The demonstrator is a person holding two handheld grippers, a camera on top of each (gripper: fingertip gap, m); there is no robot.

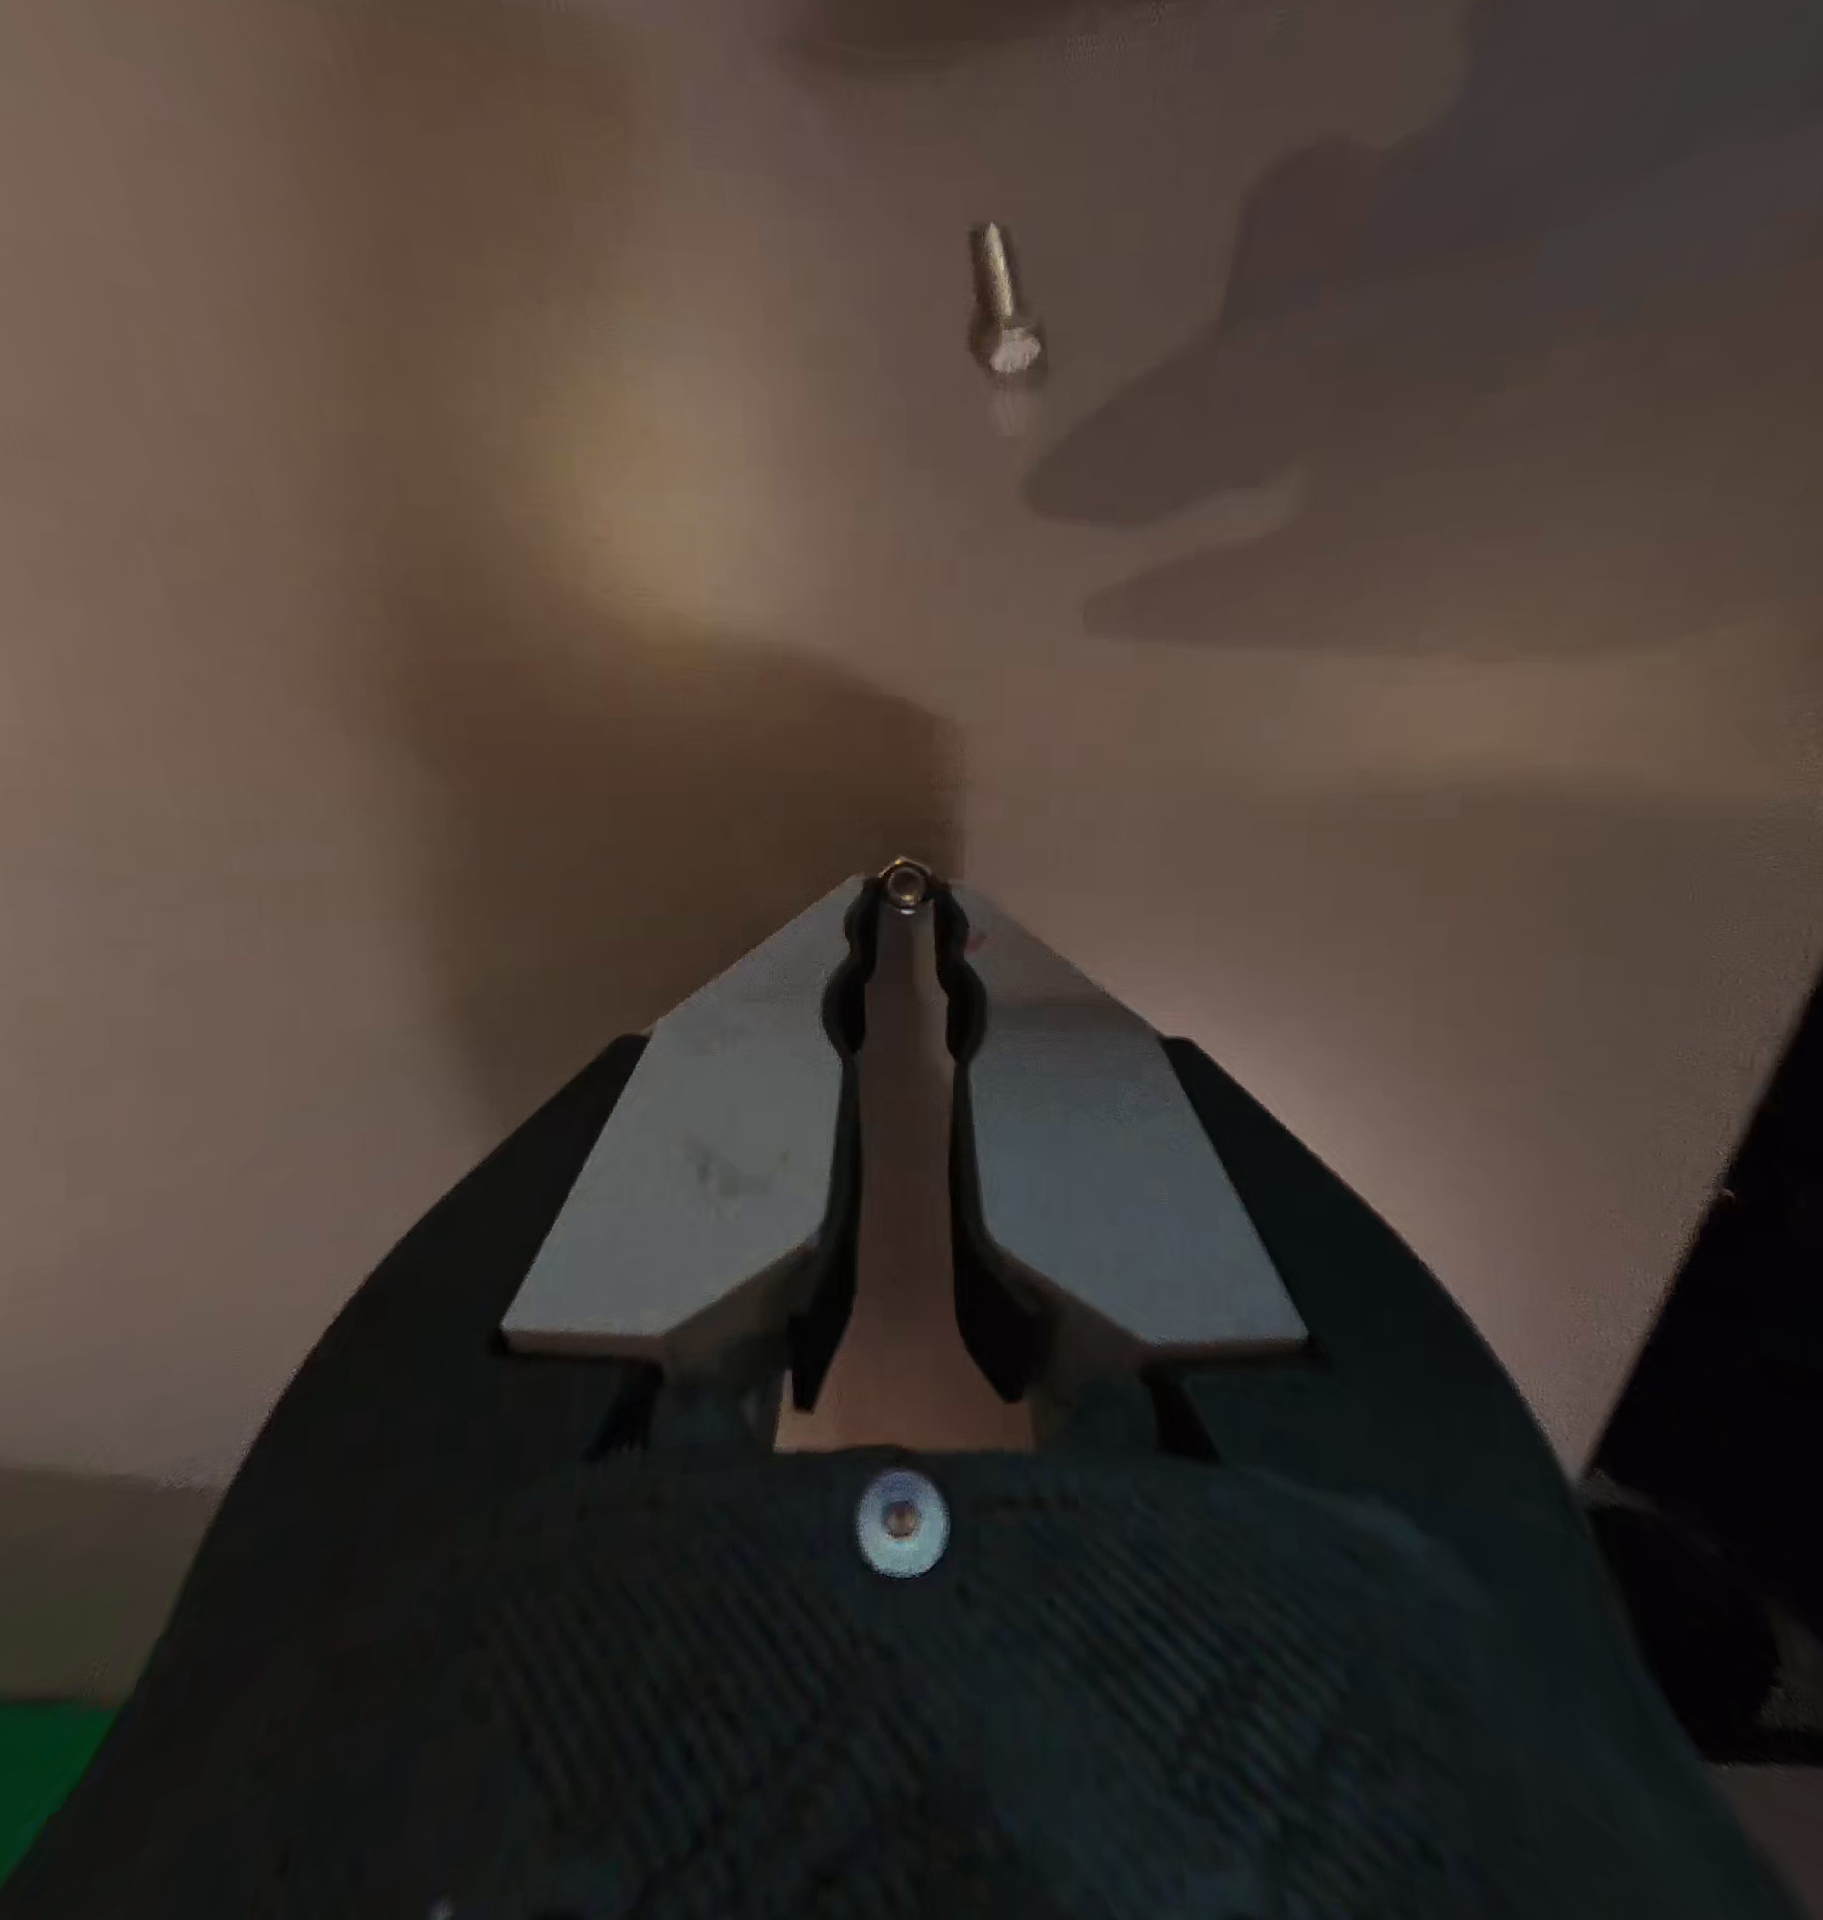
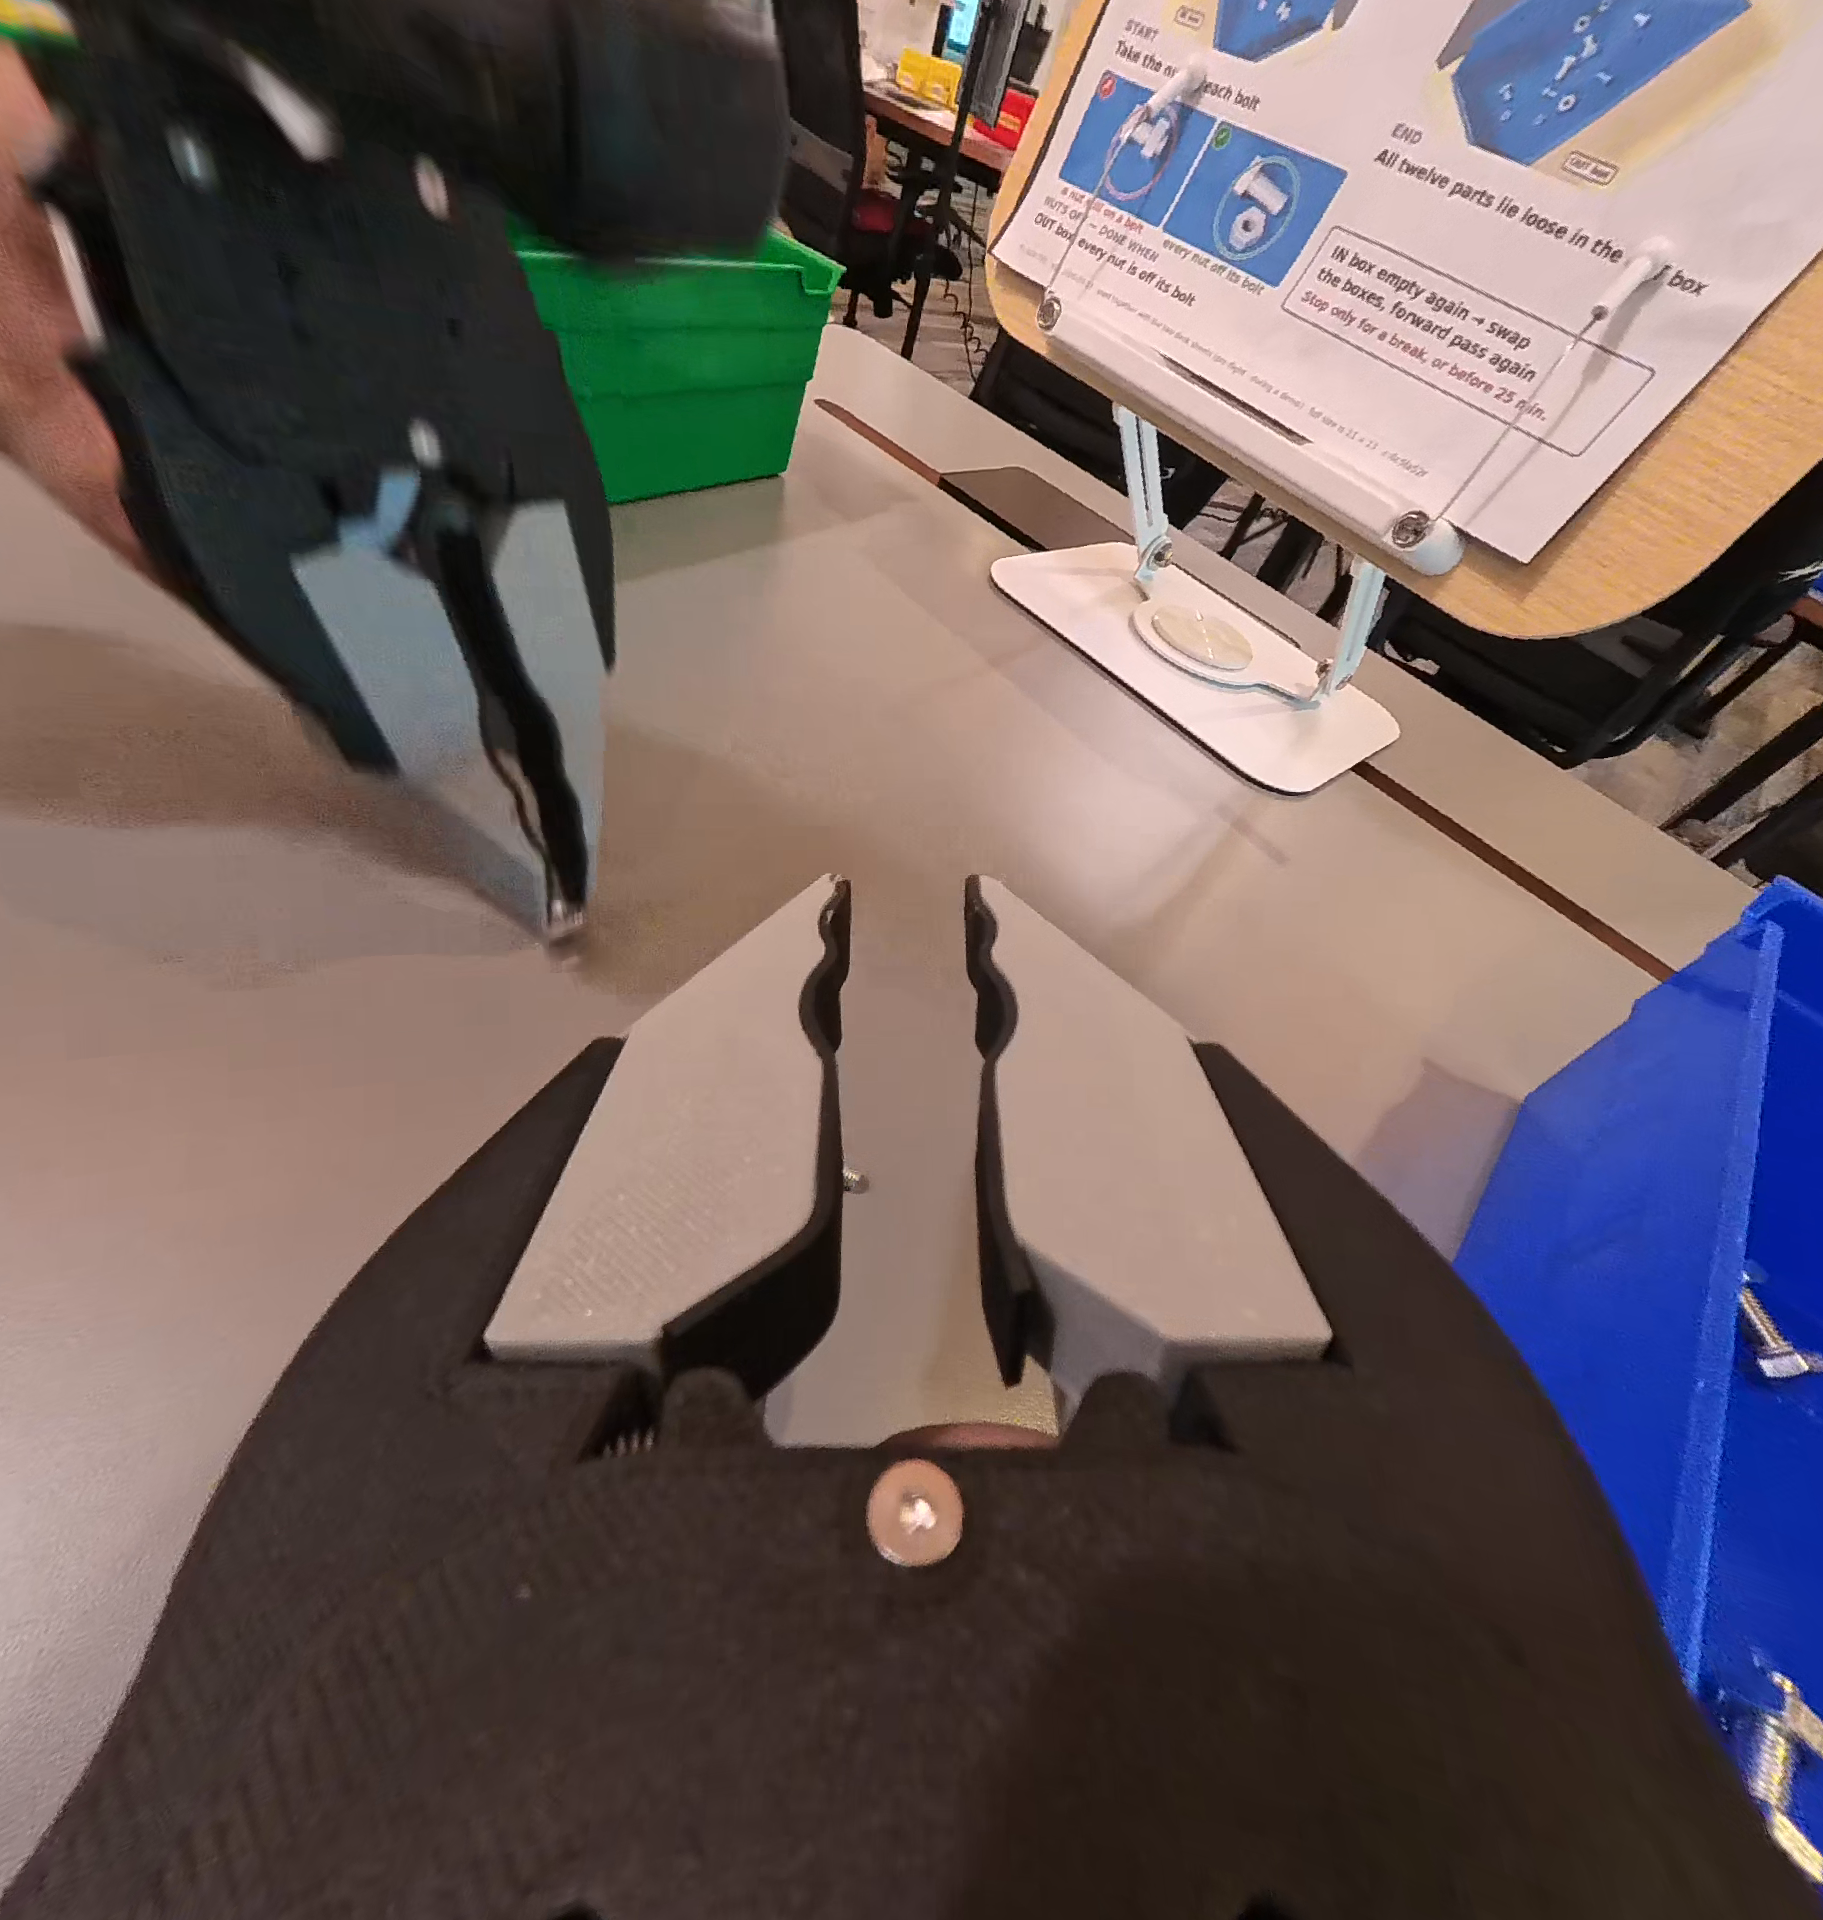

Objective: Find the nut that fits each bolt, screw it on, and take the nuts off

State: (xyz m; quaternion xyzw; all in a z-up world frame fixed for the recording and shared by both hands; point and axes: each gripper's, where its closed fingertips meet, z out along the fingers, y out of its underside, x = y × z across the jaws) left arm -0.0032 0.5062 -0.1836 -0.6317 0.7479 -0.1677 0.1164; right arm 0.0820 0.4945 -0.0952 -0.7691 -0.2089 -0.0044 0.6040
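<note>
Two grippers over a grey table (image 2: pixel 990 727). Left gripper (image 1: pixel 902 891) is pinched tight on a tiny hex nut (image 1: pixel 903 885) right at its fingertips, tips pointing down close to the tabletop. One hex bolt (image 1: pixel 1002 301) lies loose on the table further ahead of it, well apart from the nut. Right gripper (image 2: pixel 907 904) has its jaws spread with nothing between them, hovering just beside the left one. Blue bin (image 2: pixel 1655 1299) at the right edge has a couple of bolts (image 2: pixel 1774 1340) in it, green bin (image 2: pixel 678 353) sits at the back, plus an instruction sheet on a stand (image 2: pixel 1406 260).
</note>
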